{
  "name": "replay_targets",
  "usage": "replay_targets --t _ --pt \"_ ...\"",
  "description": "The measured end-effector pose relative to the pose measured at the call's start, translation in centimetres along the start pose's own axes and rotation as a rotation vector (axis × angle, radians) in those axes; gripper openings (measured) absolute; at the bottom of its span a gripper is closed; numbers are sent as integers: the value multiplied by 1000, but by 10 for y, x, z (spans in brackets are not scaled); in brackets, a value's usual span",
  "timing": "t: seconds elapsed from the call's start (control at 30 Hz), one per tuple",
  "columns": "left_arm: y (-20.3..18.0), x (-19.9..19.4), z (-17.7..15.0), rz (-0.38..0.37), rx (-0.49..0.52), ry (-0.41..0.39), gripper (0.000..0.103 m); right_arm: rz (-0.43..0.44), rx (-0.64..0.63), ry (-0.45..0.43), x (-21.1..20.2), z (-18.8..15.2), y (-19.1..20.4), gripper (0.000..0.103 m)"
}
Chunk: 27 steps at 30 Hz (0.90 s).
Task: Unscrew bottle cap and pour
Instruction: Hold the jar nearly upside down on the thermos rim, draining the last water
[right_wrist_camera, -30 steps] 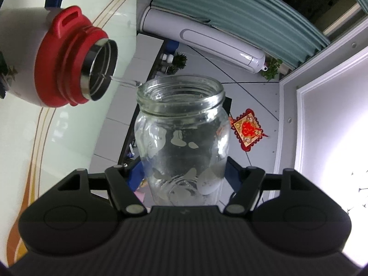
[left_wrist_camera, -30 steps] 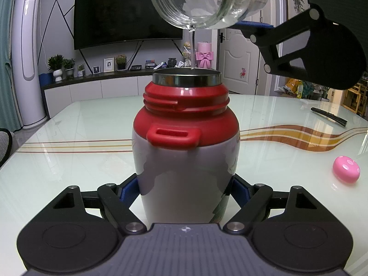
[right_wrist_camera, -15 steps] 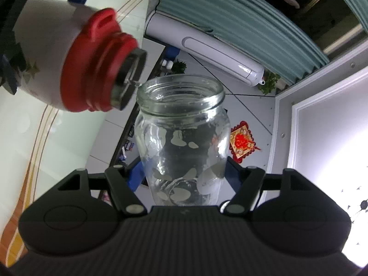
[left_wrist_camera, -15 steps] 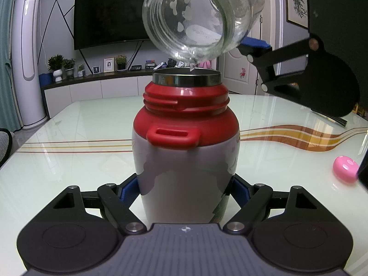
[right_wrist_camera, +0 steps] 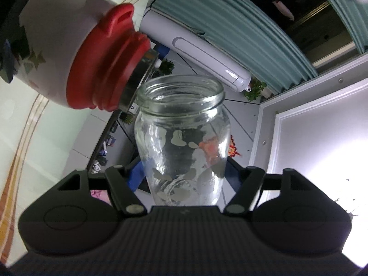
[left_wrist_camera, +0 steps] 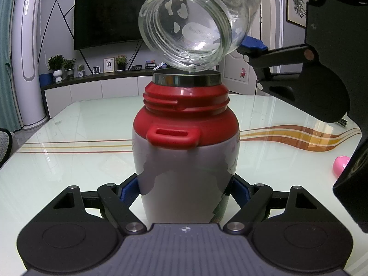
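A glossy white tabletop [left_wrist_camera: 80,124] with curved red and gold stripes fills the foreground. Behind it, a grey wall carries a large dark television [left_wrist_camera: 105,16] above a low white cabinet [left_wrist_camera: 92,89] bearing potted plants [left_wrist_camera: 56,64] and framed photographs. A tall white air conditioner [left_wrist_camera: 28,57] stands beside teal curtains [right_wrist_camera: 241,23]. A white door [left_wrist_camera: 239,69] and a framed picture [left_wrist_camera: 296,7] lie rightward.

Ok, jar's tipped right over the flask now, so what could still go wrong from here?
1. The glass jar hangs with its rim just above the flask's steel mouth; dropping lower could knock glass on metal.
2. Last drops may miss the mouth and land on the glossy table.
3. The left claw grips only the flask's base, so a bump up top might tip it.
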<state>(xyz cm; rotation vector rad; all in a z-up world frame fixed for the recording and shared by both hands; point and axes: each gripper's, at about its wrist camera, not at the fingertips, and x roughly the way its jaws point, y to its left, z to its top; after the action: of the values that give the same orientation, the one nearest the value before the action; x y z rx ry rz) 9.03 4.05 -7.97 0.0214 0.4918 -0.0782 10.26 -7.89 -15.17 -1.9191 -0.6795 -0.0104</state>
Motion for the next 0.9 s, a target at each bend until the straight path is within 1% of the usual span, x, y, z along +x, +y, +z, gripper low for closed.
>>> replay_targets --t 0.33,0.9 --pt "0 0 0 0 1 0 83 -3 -15 1 0 -3 3 71" --pt "0 0 -1 0 1 0 83 -11 -2 -3 0 -4 -3 71"
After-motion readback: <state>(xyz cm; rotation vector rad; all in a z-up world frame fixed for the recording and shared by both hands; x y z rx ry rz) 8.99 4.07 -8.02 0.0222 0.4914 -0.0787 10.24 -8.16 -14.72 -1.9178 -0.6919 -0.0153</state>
